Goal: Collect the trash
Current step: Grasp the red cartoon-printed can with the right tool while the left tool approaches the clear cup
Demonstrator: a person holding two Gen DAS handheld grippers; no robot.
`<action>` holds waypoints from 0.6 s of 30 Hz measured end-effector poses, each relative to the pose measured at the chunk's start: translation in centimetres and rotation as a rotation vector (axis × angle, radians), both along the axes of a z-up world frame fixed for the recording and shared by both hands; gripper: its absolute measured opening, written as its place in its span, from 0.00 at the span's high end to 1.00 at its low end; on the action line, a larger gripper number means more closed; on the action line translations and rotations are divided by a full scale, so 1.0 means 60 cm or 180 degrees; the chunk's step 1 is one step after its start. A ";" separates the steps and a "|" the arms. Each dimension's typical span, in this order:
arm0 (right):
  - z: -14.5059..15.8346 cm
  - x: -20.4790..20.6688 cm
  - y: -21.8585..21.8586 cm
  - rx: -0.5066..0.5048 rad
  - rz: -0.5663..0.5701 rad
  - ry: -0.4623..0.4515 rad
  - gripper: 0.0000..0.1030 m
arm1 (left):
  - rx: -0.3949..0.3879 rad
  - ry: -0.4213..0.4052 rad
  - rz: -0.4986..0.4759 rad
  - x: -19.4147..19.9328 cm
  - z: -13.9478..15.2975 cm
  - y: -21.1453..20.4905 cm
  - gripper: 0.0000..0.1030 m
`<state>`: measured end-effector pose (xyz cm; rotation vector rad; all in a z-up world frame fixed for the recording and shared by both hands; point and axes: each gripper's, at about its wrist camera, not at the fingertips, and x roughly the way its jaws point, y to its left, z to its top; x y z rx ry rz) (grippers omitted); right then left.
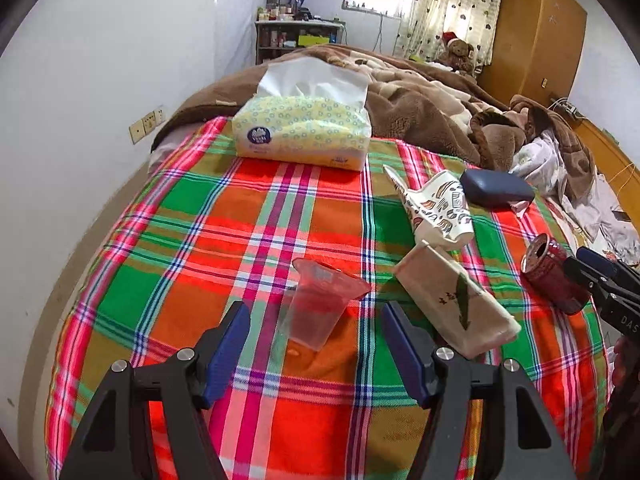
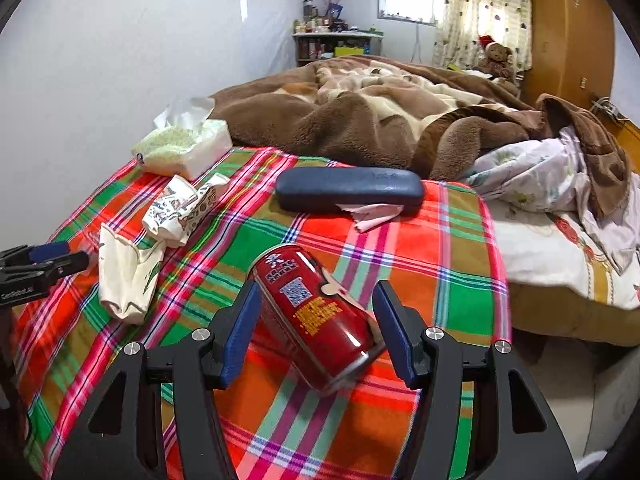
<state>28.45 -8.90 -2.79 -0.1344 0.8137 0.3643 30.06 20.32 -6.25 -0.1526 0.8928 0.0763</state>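
Right wrist view: gripper (image 2: 316,320) apart around red can (image 2: 320,316), glasses case (image 2: 348,194) beyond.

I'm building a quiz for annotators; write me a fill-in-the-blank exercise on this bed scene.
1. The red can lies on its ____ between the right gripper's open fingers.
2. The left gripper faces a clear ____ cup.
3. The tissue pack is ____ in colour.
4. A dark blue ____ lies beyond the can.

Missing: side; plastic; yellow; case

Both the left gripper (image 1: 314,354) and right gripper (image 2: 316,330) have black frames, silver screws, blue-padded jaws.
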 end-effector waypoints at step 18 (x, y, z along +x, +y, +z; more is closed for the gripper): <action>-0.032 0.039 0.027 -0.0155 0.0098 0.0175 0.41 | -0.0136 0.0101 0.0054 0.033 -0.025 0.012 0.41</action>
